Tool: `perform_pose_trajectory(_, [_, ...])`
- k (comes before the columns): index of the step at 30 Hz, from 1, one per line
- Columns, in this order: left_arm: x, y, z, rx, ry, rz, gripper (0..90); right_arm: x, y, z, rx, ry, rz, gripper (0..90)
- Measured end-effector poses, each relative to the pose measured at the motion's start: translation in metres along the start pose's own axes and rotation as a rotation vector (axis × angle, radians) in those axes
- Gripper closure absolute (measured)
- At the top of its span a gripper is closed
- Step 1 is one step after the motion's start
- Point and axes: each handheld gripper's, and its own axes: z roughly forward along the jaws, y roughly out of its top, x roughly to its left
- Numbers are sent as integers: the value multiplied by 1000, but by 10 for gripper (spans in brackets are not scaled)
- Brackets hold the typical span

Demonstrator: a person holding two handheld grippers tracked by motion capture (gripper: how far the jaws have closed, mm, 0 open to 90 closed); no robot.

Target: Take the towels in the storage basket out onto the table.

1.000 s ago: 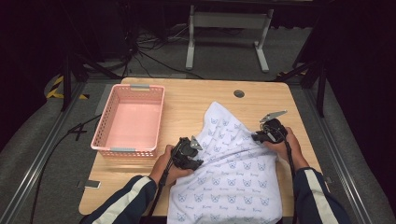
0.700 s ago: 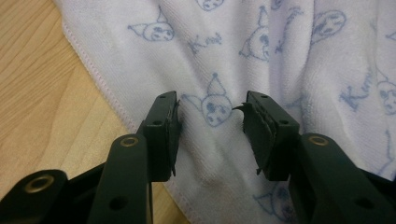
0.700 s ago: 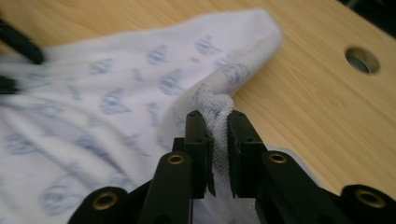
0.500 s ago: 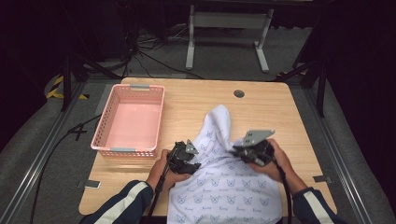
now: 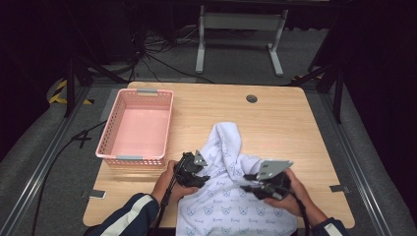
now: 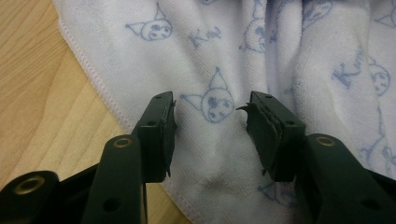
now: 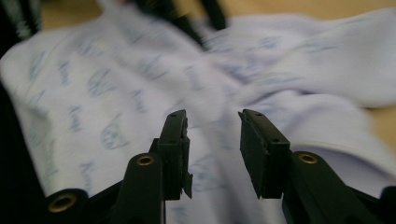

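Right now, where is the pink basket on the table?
In the high view, the pink basket sits on the table's left side, left of the white towel and beyond the left gripper.

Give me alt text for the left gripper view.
The left tongs stand open over a white towel printed with blue cartoon faces, nothing pinched between them. The towel's stitched edge crosses the wooden table at left.

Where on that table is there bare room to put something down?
Bare wood runs along the far edge, between the pink basket and the table's right edge, past the towel. The basket's inside is free too. The near middle is crowded: towel, left gripper, right gripper.
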Motion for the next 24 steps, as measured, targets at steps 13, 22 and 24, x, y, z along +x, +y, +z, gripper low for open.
perform_pose_trajectory(13, [-8, -12, -4, -39, -1, 16, 518, -81, -7, 20, 71, -159, 296, 393])
perform_pose_trajectory(22, [-9, -15, -6, -37, -4, 11, 517, -76, -20, 40, 166, -61, 220, 446])
perform_pose_trajectory(24, [-9, -16, -7, -38, -2, 5, 516, -73, -18, 35, 144, -51, 203, 445])
